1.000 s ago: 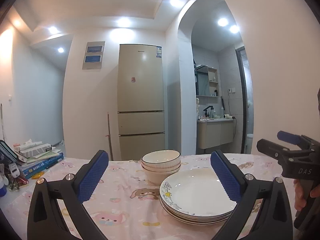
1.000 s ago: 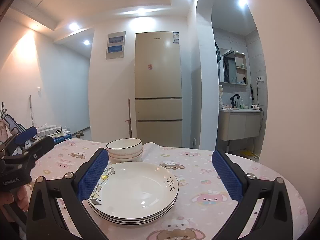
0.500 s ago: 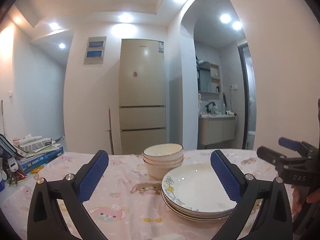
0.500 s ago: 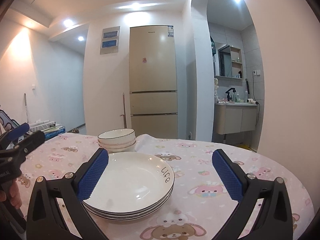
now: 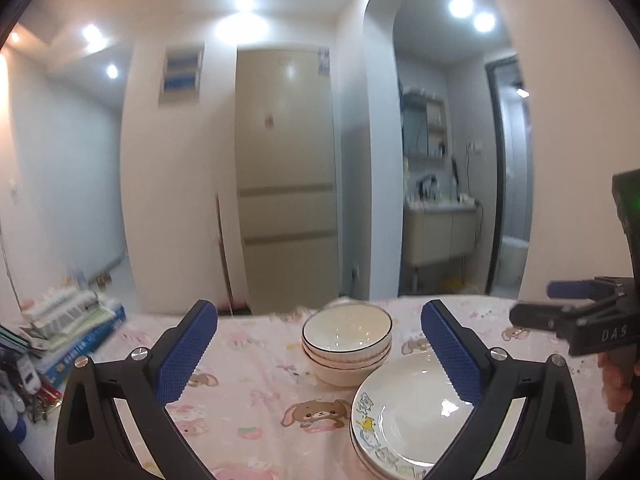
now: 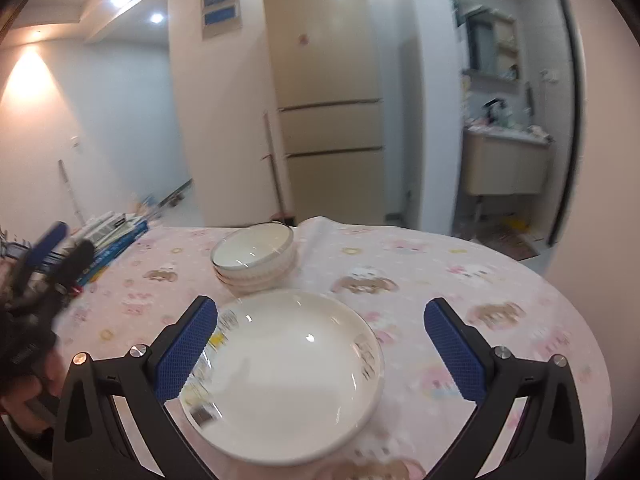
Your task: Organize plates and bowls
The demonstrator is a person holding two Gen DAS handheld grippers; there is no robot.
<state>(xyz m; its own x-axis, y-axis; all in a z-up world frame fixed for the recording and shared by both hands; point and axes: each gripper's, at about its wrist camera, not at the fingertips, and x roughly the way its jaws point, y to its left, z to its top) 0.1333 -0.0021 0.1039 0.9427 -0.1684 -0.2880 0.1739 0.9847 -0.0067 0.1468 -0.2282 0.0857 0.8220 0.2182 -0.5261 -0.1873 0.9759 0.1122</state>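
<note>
Stack of bowls [image 5: 346, 344]: white, thin dark rim line, three or so nested, upright. Centre of the left wrist view, on the table [image 5: 248, 392]; upper centre of the right wrist view [image 6: 254, 258], behind the plates.

Stack of plates [image 6: 288, 368]: white, shallow, glossy, with a coloured cartoon print on the left rim and dark lettering on the right rim. Fills the lower centre of the right wrist view; sits lower right in the left wrist view [image 5: 408, 412], just beside the bowls, whether touching cannot be told. Several plates show at the edge; count unclear.

Table covering: pink cloth printed with cartoon animals.

Left gripper [image 5: 318, 356]: black frame, blue textured fingers [image 5: 186, 350] spread wide, holding nothing, above the cloth with the bowls between them. Seen blurred at the left edge of the right wrist view [image 6: 52, 256].

Right gripper [image 6: 320, 354]: same build, fingers [image 6: 454, 348] spread wide and empty, framing the plates. Appears at the right edge of the left wrist view [image 5: 560, 304], held by a hand [image 5: 616, 384].

Books [image 5: 76, 320]: stacked at the table's left side.

Refrigerator [image 5: 286, 176]: beige, centre background.
</note>
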